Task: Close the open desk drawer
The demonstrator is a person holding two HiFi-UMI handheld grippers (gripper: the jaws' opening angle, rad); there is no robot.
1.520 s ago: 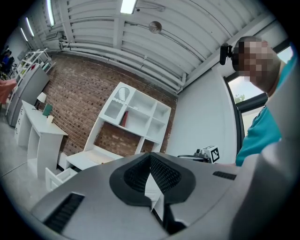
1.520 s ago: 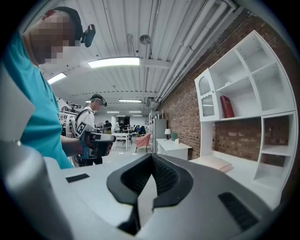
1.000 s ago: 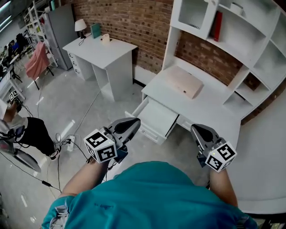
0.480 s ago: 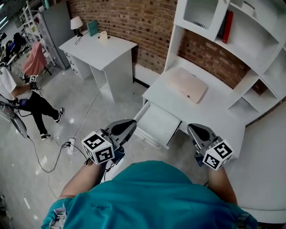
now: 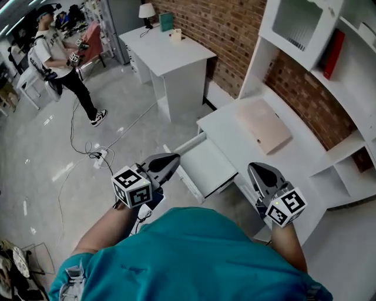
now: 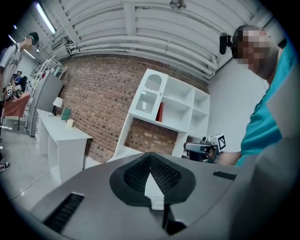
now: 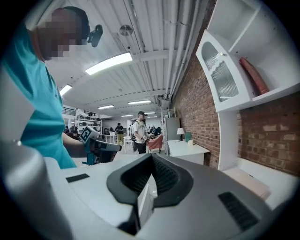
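Observation:
In the head view the white desk (image 5: 235, 132) has one drawer (image 5: 205, 167) pulled out toward me, and its inside looks empty. My left gripper (image 5: 169, 160) is held just left of the drawer's front corner, above the floor. My right gripper (image 5: 259, 171) hovers right of the drawer, over the desk's front edge. Neither touches the drawer. In the left gripper view my left gripper (image 6: 150, 165) has its jaws pressed together with nothing between them. The right gripper view shows my right gripper (image 7: 149, 174) the same way, shut and empty.
A pale pink flat box (image 5: 264, 126) lies on the desk under a white shelf unit (image 5: 296, 26) holding a red book (image 5: 331, 53). A second white desk (image 5: 170, 50) with a lamp (image 5: 145, 10) stands at the back. Cables (image 5: 97, 157) cross the floor. A person (image 5: 53, 53) stands far left.
The head view has swung, so the desk and drawer sit more slanted and nearer the middle. The person at the left now stands farther back. Both grippers stay shut, still off the drawer.

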